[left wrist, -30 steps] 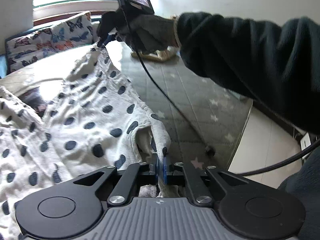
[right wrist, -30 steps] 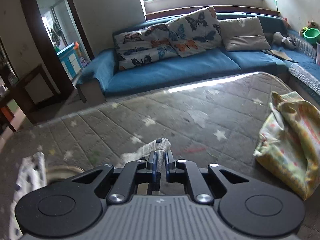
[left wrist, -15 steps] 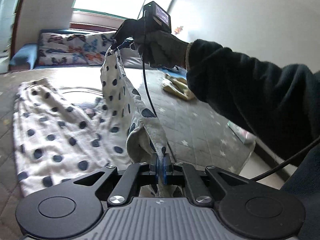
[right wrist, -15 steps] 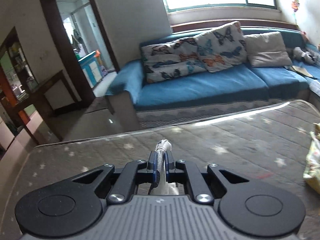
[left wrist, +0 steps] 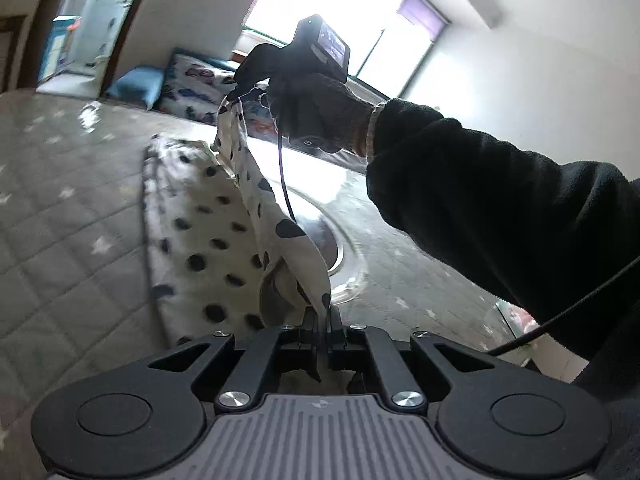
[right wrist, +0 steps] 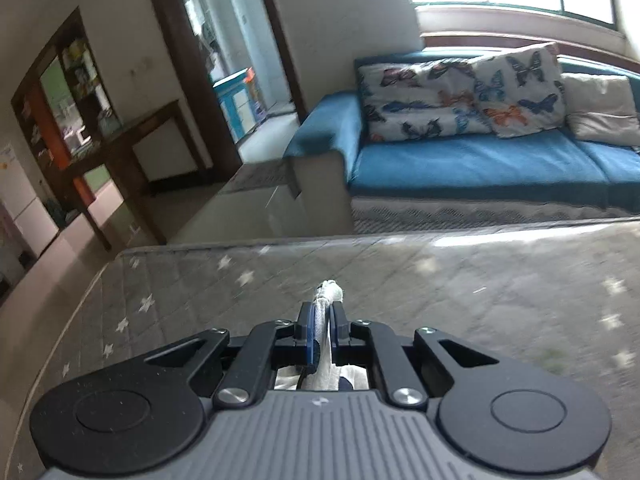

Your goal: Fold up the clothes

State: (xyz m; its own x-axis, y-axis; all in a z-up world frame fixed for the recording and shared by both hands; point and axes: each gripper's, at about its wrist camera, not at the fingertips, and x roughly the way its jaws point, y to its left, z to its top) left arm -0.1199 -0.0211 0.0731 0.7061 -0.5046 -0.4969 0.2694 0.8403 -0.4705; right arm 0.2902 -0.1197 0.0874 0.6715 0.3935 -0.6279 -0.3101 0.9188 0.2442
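A white garment with dark polka dots (left wrist: 208, 236) lies partly on the grey star-patterned mat (left wrist: 60, 216). My left gripper (left wrist: 320, 316) is shut on one corner of it. My right gripper (left wrist: 240, 90), held in a gloved hand, is shut on another corner and holds it raised, so one edge hangs taut between the two. In the right wrist view, my right gripper (right wrist: 322, 316) pinches a bunched white bit of the garment (right wrist: 329, 294) above the mat (right wrist: 440, 280).
A blue sofa (right wrist: 480, 160) with butterfly cushions (right wrist: 460, 96) stands beyond the mat's far edge. A dark wooden table (right wrist: 132, 140) and a doorway are at the left. A black cable (left wrist: 284, 184) hangs from the right gripper. The dark sleeve (left wrist: 500, 208) crosses the right side.
Both grippers have lifted and swung left with the garment's edge. The raised fold now hangs over the part that lies flat. The yellow cloth has left the right wrist view.
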